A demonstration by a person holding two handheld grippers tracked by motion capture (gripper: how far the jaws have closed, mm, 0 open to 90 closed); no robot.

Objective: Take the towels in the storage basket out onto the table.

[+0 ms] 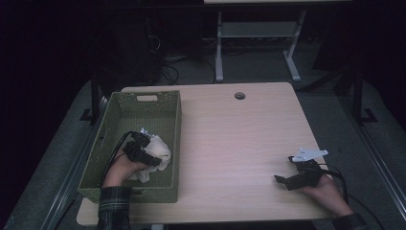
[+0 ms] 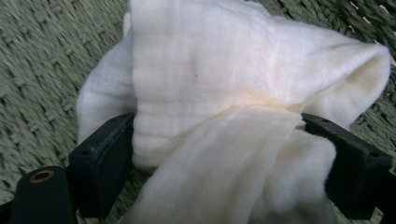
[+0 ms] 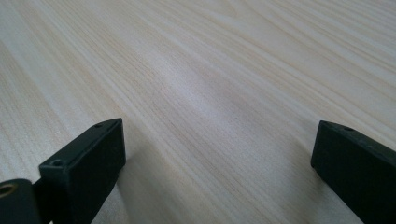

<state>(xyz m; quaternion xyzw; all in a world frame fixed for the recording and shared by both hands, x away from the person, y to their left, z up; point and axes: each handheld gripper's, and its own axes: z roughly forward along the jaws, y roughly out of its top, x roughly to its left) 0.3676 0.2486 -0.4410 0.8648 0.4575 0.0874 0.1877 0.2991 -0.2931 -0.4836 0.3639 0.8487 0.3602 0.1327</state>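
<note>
Two grippers are working at a pale wooden table (image 1: 230,143). The left gripper (image 1: 143,146) is reaching into a green woven basket (image 1: 125,108) that is sitting along the table's left edge, stretching from near the far-left corner down to the near-left corner. Inside the basket, toward its near end, a white cloth (image 1: 160,151) is lying crumpled, and the left gripper is sitting right on it. In the left gripper view the cloth (image 2: 224,93) is bunching up between the two black jaws, which are standing wide apart and pressing against its folds on either side; the jaws are released rather than clenched, with the fabric filling the gap and spilling over the basket's woven floor (image 2: 42,56). A plaid sleeve (image 1: 114,206) is showing at the basket's near wall.

The right gripper (image 1: 292,175) is resting low over the table near its near-right corner, well apart from the basket and cloth. In the right gripper view its jaws are spread wide and are holding nothing, with bare wood grain (image 3: 210,93) lying between them.
</note>
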